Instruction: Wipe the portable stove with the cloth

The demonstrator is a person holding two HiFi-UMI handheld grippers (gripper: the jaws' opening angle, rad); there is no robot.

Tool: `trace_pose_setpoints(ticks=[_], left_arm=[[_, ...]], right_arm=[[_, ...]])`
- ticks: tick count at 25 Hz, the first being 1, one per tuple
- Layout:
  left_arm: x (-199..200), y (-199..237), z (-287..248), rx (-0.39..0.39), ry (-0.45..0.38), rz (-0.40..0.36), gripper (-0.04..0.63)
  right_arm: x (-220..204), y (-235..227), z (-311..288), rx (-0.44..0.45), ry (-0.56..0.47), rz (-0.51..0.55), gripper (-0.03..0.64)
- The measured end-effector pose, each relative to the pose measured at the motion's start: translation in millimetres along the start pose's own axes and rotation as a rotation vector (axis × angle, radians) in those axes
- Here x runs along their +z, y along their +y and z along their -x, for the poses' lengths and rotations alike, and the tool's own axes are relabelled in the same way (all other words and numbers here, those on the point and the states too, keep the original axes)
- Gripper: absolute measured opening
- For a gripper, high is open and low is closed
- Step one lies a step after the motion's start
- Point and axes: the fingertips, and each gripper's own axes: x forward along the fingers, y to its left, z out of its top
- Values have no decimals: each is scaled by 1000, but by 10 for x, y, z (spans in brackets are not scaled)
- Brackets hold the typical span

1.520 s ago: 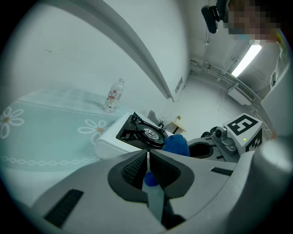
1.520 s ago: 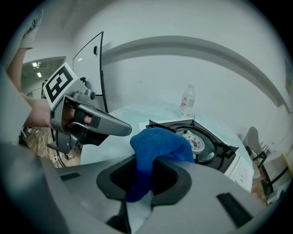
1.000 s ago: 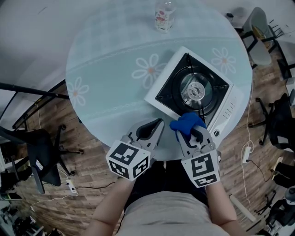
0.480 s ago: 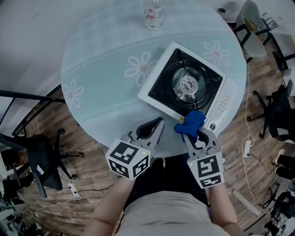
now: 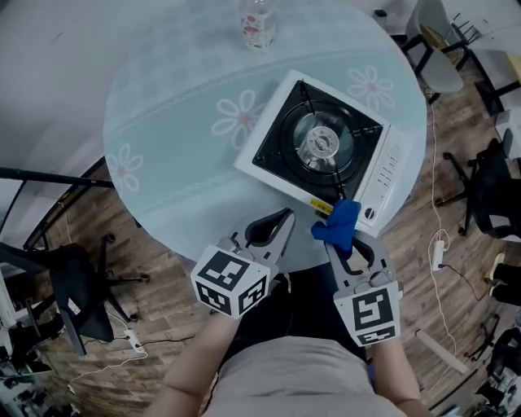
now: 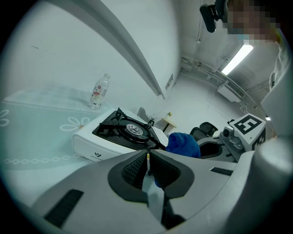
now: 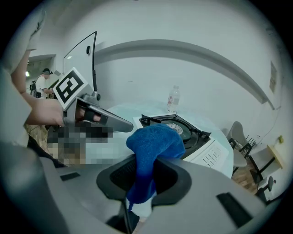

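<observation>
A white portable stove (image 5: 326, 155) with a black top and a round burner sits on the right half of the round table (image 5: 179, 163); it also shows in the left gripper view (image 6: 114, 135) and the right gripper view (image 7: 183, 132). My right gripper (image 5: 342, 236) is shut on a bunched blue cloth (image 5: 339, 225) (image 7: 153, 146), held just off the stove's near corner at the table's front edge. My left gripper (image 5: 273, 232) is shut with nothing in it, beside the right one and near the table's front edge.
A clear plastic bottle (image 5: 256, 24) stands at the table's far edge. Office chairs (image 5: 65, 269) and cables lie on the wooden floor around the table. The table's left half carries only its printed flower pattern.
My right gripper with the blue cloth has drawn back from the stove's near corner towards the table's front edge. The left gripper has kept its place.
</observation>
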Motion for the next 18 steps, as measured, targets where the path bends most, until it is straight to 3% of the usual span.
trace_pose_setpoints(ticks=[7,18], left_arm=[[13,-52,37,-1,-7,-10,31],[25,96,69,43,-24,17,31]], right_arm=[[65,223,19,44,-20,7,93],[180,-24,-458,58,-3,51,92]])
